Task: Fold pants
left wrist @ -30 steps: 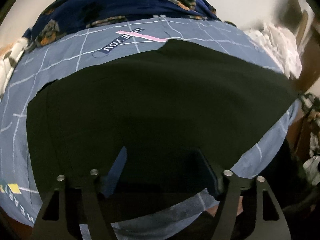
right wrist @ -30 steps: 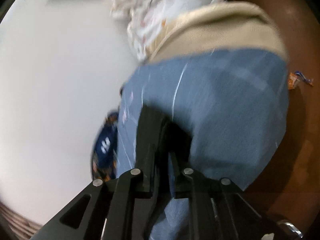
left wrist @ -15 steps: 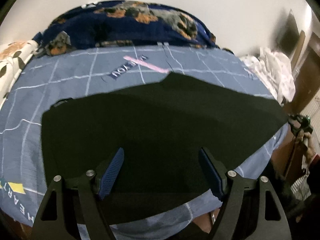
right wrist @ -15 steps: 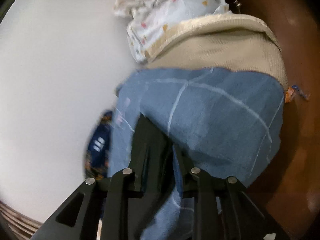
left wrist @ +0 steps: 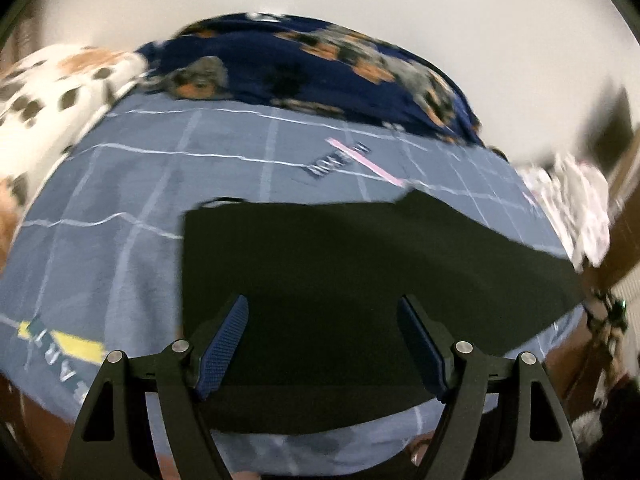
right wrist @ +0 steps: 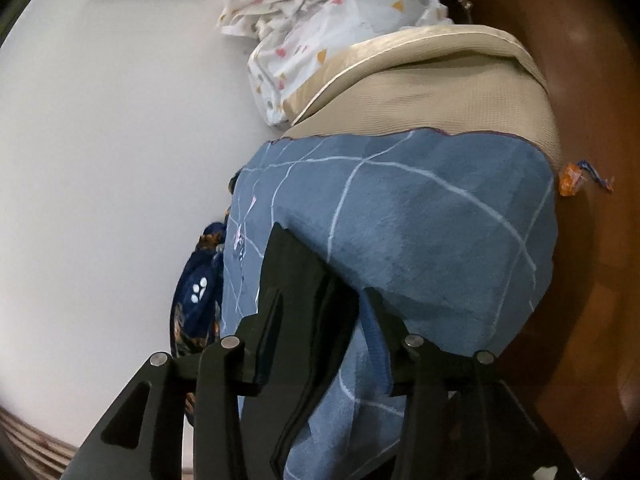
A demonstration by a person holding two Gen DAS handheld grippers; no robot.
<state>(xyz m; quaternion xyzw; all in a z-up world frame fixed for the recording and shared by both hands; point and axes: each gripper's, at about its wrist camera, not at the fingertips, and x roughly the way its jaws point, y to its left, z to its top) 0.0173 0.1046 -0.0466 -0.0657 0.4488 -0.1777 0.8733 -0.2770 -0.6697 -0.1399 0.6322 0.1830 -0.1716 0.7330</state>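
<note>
The black pants (left wrist: 352, 272) lie flat as a wide folded slab on the blue checked bedsheet (left wrist: 120, 208). My left gripper (left wrist: 322, 312) is open and empty, hovering above the near part of the pants. In the right wrist view the right gripper (right wrist: 320, 292) is shut on an edge of the black pants (right wrist: 292, 280), with the fabric pinched between the fingers and hanging below them. The right gripper's blue pad (right wrist: 374, 332) shows beside the cloth.
A navy dog-print blanket (left wrist: 312, 64) lies along the far side by the white wall. A white spotted cloth (left wrist: 52, 84) is at the left, a white patterned heap (right wrist: 320, 20) and bare beige mattress (right wrist: 440, 92) at the bed's end. Brown floor (right wrist: 592, 240) lies beyond.
My left gripper has risen and drawn back from the pants, and swung its view left. The right gripper stays shut on the pants edge and has lifted slightly.
</note>
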